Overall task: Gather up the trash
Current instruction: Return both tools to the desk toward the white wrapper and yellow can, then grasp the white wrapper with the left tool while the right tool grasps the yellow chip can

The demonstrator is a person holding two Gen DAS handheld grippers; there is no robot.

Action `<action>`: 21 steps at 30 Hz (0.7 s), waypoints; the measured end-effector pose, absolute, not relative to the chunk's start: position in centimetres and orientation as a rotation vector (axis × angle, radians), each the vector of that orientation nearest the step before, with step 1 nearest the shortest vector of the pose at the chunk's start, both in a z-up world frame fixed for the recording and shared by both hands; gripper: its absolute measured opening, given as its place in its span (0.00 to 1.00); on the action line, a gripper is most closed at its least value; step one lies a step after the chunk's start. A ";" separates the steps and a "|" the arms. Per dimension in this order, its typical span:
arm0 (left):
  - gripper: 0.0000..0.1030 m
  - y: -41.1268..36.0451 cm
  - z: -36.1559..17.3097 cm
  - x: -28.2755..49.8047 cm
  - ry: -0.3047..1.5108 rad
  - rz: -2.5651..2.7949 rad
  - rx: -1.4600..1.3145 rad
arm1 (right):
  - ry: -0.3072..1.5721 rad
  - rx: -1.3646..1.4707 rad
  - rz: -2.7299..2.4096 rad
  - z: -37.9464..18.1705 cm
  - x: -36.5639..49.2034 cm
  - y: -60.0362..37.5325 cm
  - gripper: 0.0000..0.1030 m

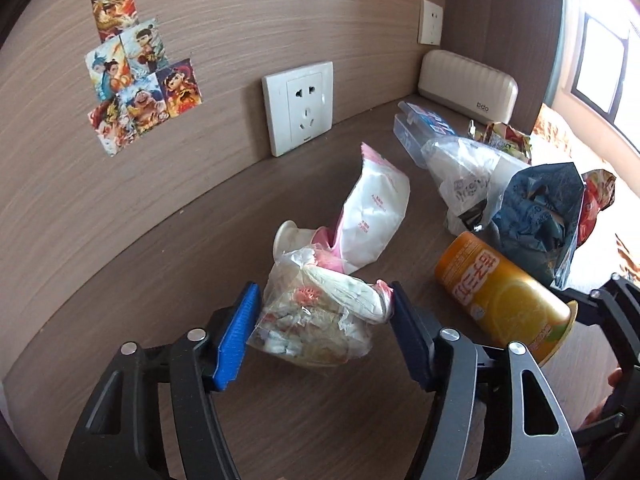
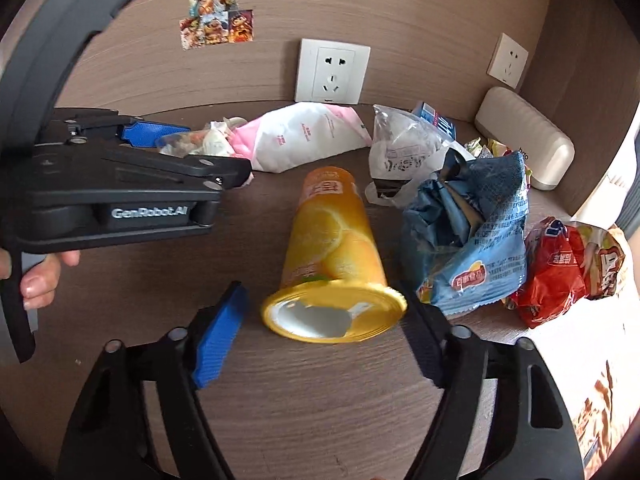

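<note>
- Left gripper (image 1: 324, 320), bottom centre of the left wrist view: pads pressed on a crumpled clear wrapper bag (image 1: 316, 316).
- Right gripper (image 2: 320, 332) spread apart around the lying orange chip canister (image 2: 332, 256), not closed.
- Blue chip bag (image 2: 468, 236) and red snack bag (image 2: 556, 272), at right, uncollected on the desk (image 2: 320, 400).
- Judgement: collection barely begun.

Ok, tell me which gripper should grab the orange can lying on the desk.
Right. The right gripper is open with the orange can's end already between its fingers. The left gripper is occupied, closed around a clear plastic trash bag.
</note>
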State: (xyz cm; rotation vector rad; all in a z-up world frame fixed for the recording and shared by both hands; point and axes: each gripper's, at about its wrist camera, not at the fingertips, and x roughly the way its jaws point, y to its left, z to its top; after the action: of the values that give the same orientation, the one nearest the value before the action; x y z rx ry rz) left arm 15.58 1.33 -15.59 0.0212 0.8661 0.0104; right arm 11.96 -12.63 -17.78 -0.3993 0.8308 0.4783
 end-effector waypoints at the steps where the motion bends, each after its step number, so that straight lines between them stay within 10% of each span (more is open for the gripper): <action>1: 0.59 1.4 -15.5 15.8 0.868 0.004 0.018 | 0.831 -0.394 0.472 -17.8 12.2 -12.6 0.59; 21: 0.55 -0.5 -10.7 10.8 0.805 0.006 0.033 | 0.685 -0.290 0.494 -11.3 9.8 -15.4 0.55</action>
State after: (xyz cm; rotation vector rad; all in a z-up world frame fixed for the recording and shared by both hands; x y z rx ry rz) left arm 10.77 -0.52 -10.65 0.0328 0.8050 0.0060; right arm 9.82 -15.43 -11.31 -0.2898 0.6849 0.4937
